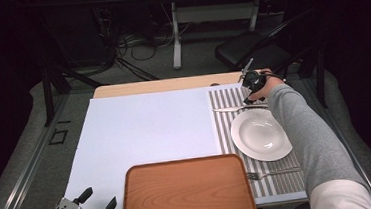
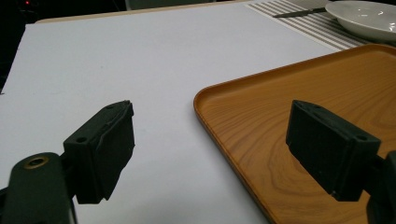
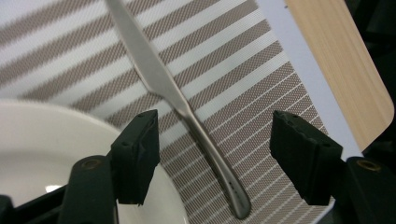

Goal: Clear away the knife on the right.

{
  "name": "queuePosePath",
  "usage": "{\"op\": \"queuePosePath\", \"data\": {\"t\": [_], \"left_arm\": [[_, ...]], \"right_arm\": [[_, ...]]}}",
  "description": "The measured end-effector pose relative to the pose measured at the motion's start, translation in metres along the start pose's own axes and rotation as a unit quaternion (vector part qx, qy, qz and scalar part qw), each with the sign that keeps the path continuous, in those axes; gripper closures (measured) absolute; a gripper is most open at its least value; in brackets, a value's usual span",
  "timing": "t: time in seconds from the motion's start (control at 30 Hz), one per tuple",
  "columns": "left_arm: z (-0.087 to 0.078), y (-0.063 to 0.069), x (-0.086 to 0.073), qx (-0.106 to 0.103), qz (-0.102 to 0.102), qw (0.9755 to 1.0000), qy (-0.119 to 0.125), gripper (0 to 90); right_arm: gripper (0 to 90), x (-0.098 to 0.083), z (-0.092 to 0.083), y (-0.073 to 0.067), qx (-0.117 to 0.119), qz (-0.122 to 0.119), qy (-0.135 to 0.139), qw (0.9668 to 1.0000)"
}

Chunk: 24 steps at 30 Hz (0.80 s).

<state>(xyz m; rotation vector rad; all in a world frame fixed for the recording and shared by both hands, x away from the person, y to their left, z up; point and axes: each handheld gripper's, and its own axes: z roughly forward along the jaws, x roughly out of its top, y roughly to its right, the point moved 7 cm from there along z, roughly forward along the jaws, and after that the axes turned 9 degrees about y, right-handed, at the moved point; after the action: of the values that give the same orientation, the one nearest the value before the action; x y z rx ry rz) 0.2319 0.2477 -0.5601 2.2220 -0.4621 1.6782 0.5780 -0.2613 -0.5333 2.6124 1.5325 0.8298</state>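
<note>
A steel knife (image 3: 187, 107) lies flat on the striped placemat (image 3: 243, 56), just beyond a white plate (image 3: 42, 154). My right gripper (image 3: 215, 158) hovers over the knife's handle, open, jaws on either side of it and not touching it. From above, the knife (image 1: 239, 109) lies behind the plate (image 1: 261, 134), and the right gripper (image 1: 251, 93) sits at the mat's far end. My left gripper (image 2: 210, 154) is open and holds nothing, over the near left edge of a wooden tray (image 2: 299, 107); from above the left gripper (image 1: 100, 200) is at the table's front left corner.
A fork (image 1: 271, 173) lies on the placemat in front of the plate. The wooden tray (image 1: 188, 192) fills the front middle of the white table cover (image 1: 145, 127). The table's wooden far edge (image 3: 345, 70) is close beyond the right gripper. A chair (image 1: 249, 49) stands behind the table.
</note>
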Motion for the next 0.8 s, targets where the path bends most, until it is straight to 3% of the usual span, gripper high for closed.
{"op": "queuePosePath", "data": {"t": [0.1, 0.2, 0.27, 0.4, 0.57, 0.63, 0.8], "left_arm": [[0.000, -0.001, 0.000, 0.001, -0.001, 1.0000, 0.000, 15.6], [-0.001, -0.001, 0.000, 0.002, -0.001, 1.0000, 0.001, 15.6], [0.000, -0.001, 0.000, 0.002, 0.000, 1.0000, 0.000, 15.5], [0.001, -0.001, -0.001, 0.000, 0.000, 1.0000, -0.001, 15.5], [0.001, -0.001, -0.001, 0.000, 0.000, 1.0000, -0.003, 15.6], [0.001, -0.001, -0.001, 0.001, 0.000, 1.0000, -0.003, 15.5], [0.000, -0.002, -0.002, 0.005, -0.003, 1.0000, 0.000, 15.6]], "right_arm": [[33.4, 0.000, -0.001, 0.000, 0.003, -0.064, -0.009, 0.9979], [34.8, -0.001, -0.002, -0.002, 0.008, -0.100, -0.015, 0.9948], [36.0, -0.002, -0.001, -0.004, 0.004, -0.141, -0.035, 0.9895], [38.3, 0.001, 0.002, -0.009, 0.026, -0.168, -0.029, 0.9850], [39.2, 0.003, 0.005, -0.008, 0.029, -0.191, -0.030, 0.9807], [39.1, 0.000, 0.005, -0.008, 0.030, -0.187, -0.041, 0.9811], [39.4, -0.003, 0.007, -0.003, 0.022, -0.193, -0.038, 0.9802]]}}
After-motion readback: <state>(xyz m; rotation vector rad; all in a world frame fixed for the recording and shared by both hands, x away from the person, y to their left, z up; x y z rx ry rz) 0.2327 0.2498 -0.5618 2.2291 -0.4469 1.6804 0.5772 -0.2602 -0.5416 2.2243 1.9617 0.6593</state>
